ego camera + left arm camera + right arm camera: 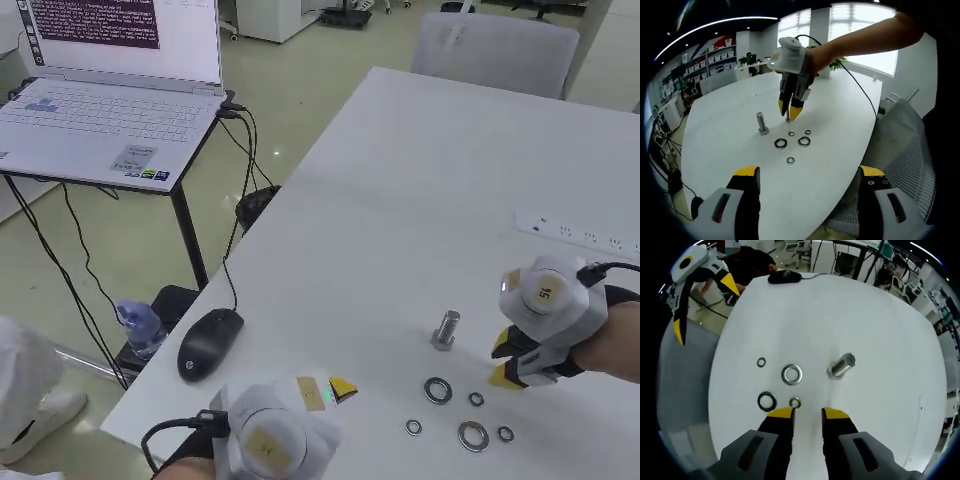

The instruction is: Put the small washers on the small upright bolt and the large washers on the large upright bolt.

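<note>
Hovering my right tool (808, 413), jaws parted and empty, right by a small washer (795, 402) on the counter (840, 315). I'd straddle its rim squarely before pinching. Left tool (809, 171) hangs released.

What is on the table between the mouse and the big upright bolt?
Nothing; in the head view the table is bare white between the mouse and the large upright bolt.
</note>
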`<state>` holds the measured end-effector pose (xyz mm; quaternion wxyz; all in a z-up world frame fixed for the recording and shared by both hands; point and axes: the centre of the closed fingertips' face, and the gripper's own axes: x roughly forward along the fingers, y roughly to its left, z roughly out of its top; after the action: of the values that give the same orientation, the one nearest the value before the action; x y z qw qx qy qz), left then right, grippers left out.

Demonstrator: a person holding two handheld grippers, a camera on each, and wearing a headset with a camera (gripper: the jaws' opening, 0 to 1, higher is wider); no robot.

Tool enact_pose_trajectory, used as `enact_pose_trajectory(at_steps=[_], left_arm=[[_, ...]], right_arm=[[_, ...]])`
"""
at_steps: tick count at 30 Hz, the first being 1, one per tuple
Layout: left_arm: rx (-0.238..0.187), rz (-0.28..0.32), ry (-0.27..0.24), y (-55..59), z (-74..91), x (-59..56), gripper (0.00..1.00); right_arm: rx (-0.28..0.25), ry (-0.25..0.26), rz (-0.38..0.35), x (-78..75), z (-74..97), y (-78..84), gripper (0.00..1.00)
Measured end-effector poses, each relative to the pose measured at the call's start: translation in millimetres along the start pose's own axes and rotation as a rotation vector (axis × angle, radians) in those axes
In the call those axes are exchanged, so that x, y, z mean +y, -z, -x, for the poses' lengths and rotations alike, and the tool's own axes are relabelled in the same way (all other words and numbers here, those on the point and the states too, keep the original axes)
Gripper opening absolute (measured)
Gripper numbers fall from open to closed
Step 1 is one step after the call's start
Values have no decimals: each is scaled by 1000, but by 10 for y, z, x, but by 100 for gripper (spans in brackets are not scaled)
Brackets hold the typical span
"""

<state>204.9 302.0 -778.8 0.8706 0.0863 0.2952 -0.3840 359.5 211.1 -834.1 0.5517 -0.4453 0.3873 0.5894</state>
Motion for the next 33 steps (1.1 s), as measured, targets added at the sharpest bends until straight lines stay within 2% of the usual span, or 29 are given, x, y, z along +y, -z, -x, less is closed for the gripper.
enact_pose_trajectory(at_steps=[3,9,15,28,33], left_arm=[[-7,5,-18,-12,18,62,80],[-12,34,-30,-9,17,114,81],[-7,39,-34,18,3,117,81],[16,26,-41,62,-13,119,79],[19,24,-45,60,-12,117,79]], right_arm=[[-3,-3,-2,23,-32,-1,23],[3,-11,-5,84,-103,23,23],[1,-17,-7,153,-179,34,23],[12,-13,-19,177,-391,92,22],[12,-10,-16,190,-422,87,22]])
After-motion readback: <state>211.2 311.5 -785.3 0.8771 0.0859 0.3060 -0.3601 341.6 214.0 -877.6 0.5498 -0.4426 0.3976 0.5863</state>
